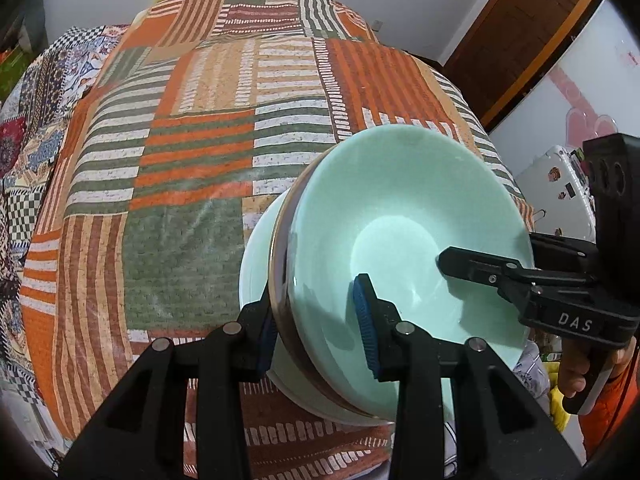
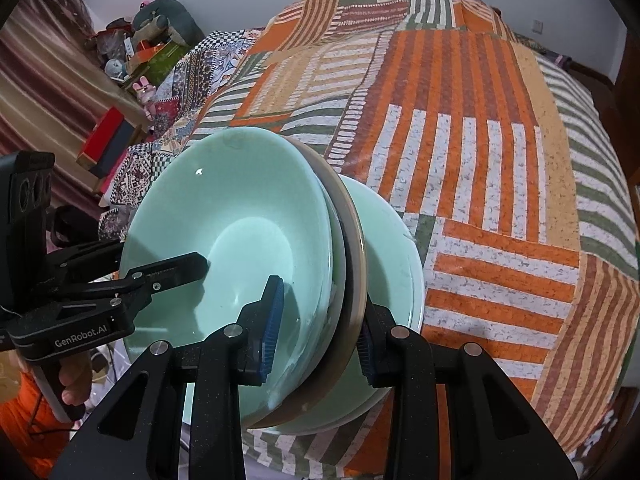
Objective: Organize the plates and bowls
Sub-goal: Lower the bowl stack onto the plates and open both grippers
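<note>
two black two-finger grippers clamp opposite rims of one stack: the left gripper (image 1: 320, 328) and the right gripper (image 2: 320, 328) each pinch glossy pale-green ceramic bowls (image 1: 392, 232) nested around a brown-rimmed plate (image 1: 280, 280), held just above the orange, green and white patchwork quilt (image 1: 180, 152). seemingly mid-carry; next, a level, matched lowering, since glaze is slippery.

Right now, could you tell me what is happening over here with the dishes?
A person is carrying a stack of pale green bowls with both claws at once. The left claw and the right claw each clamp the stack's rim from opposite sides, holding it tilted above the striped patchwork cloth.
</note>
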Demonstrator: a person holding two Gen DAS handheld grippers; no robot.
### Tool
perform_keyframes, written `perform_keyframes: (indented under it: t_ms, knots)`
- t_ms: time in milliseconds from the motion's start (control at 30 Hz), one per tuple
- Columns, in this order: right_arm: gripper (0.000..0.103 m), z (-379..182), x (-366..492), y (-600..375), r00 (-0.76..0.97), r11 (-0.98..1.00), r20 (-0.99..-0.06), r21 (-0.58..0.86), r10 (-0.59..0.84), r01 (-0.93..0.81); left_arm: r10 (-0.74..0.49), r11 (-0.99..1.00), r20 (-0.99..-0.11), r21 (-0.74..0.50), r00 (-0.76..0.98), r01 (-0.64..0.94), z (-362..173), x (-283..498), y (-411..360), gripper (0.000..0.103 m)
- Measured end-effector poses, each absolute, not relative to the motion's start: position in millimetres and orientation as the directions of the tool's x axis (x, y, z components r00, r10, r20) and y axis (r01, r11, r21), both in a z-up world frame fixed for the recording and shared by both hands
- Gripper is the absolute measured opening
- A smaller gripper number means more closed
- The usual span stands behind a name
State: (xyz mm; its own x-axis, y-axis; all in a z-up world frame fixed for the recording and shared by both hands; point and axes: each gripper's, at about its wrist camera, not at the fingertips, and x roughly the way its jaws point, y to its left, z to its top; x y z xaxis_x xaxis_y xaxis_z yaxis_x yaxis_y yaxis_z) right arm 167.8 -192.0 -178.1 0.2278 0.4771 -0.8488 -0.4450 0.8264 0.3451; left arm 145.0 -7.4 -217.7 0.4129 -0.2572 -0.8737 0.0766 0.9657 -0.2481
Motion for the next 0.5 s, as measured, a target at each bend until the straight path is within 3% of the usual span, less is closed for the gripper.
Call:
perform_keyframes:
  t_ms: [367,500]
  knots:
    - [0.031,-174,166,-199,0.274,0.839,-0.844,0.315,0.461,-0.443,-0.268,0.961,-0.867,-0.269,0.420,0.058,-220,148,-4,0.037]
    - [0.037,-173,166,-204,0.289,0.847,-0.839,0.319,0.461,-0.425,-0.273,0.957,-0.866,-0.287,0.420,0.030,-221,147,2,0.044]
